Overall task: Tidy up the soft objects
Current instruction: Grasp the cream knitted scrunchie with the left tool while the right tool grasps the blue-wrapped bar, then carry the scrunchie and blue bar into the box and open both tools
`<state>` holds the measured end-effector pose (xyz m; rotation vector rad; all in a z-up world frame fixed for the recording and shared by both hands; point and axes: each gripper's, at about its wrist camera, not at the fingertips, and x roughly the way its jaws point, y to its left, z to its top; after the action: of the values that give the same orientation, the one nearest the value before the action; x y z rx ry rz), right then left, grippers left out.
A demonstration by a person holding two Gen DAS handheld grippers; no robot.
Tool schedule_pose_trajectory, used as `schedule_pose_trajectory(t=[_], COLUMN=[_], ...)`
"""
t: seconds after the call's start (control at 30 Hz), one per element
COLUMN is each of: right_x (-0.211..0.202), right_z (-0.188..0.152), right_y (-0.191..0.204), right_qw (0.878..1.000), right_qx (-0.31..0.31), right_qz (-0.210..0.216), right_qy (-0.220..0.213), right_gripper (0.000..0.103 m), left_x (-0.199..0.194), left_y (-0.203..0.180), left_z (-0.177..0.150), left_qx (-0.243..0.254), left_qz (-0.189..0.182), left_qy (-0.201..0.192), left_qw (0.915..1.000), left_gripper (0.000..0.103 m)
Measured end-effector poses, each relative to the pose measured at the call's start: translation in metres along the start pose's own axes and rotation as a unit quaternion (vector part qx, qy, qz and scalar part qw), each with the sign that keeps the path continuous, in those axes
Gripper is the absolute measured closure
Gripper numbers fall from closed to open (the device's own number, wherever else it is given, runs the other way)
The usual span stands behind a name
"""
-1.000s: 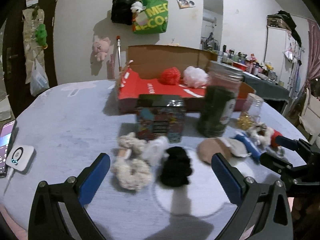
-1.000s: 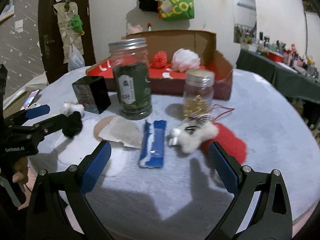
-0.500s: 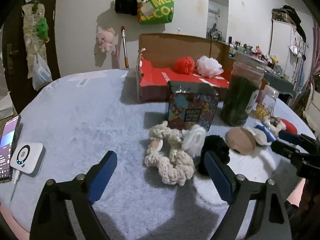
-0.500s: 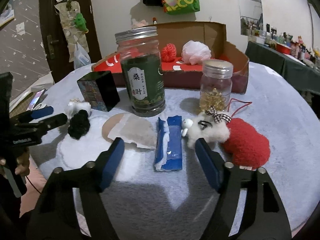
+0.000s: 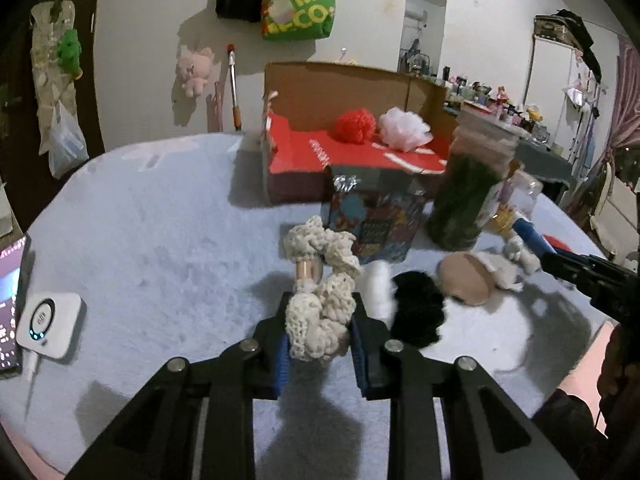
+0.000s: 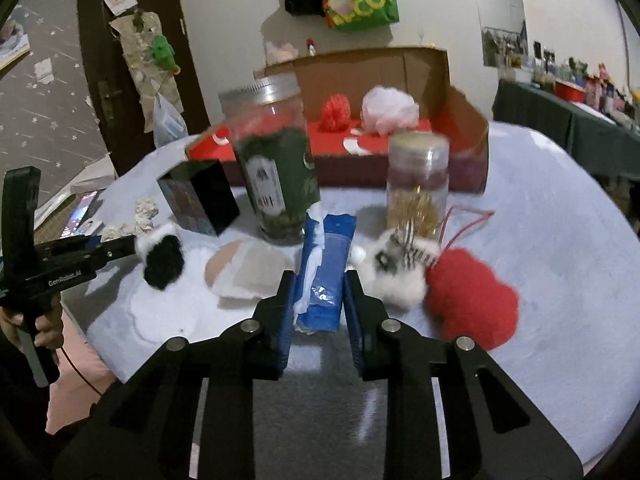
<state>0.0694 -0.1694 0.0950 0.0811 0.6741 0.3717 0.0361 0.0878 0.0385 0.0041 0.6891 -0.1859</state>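
Note:
My left gripper (image 5: 320,322) is shut on a cream knitted rope toy (image 5: 320,312) on the grey table. A black pom-pom (image 5: 418,312) and a white one (image 5: 378,286) lie just right of it. My right gripper (image 6: 318,300) is shut on a blue tissue pack (image 6: 326,256). A white plush sheep (image 6: 394,276) and a red plush heart (image 6: 470,294) lie right of the pack. An open cardboard box (image 5: 360,156) at the back holds a red puff (image 5: 354,126) and a white puff (image 5: 404,128).
A green-filled jar (image 6: 276,168), a small jar of gold clips (image 6: 416,182) and a dark printed box (image 6: 196,196) stand before the cardboard box. A tan pad (image 6: 244,270) lies near the pack. A white device (image 5: 50,324) and phone (image 5: 10,300) sit at the left edge.
Both grippers moved forward and closed: the left onto the cream rope toy, the right onto the blue tissue pack. Both were open and back from the objects before.

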Motion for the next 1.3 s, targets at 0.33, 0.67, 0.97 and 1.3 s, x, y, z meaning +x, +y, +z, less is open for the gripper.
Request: schedule_pose_trajectory(t=[0.33,0.67,0.97,1.3], right_x=[-0.006,0.002,0.009,0.002], right_z=[0.013,0.014,0.015,0.016], right_y=[-0.001,0.004,0.001,-0.013], right_qw=[1.000,0.998,0.997,0.998], right_qx=[-0.011,-0.026,-0.023,-0.009], right_qz=[0.028,0.059,0.066,0.052], right_qy=[0.007,0.024,0.032,0.028], right_gripper=[0.081,0.081,0.081,0.081], left_x=[-0.005,0.029,0.033,0.029], left_y=[-0.053,-0.094,-0.094,-0.080], left_z=[0.027,0.035,0.032,0.039], left_qx=[0.036,0.058,0.056,0.046], left_qz=[-0.087,-0.145,-0.147,-0.131], left_qy=[-0.013,0.024,0.038,0.043], left_qw=[0.9954,0.9874,0.9868,0.9894], left_gripper=[0.076,0.076,0.076,0.076])
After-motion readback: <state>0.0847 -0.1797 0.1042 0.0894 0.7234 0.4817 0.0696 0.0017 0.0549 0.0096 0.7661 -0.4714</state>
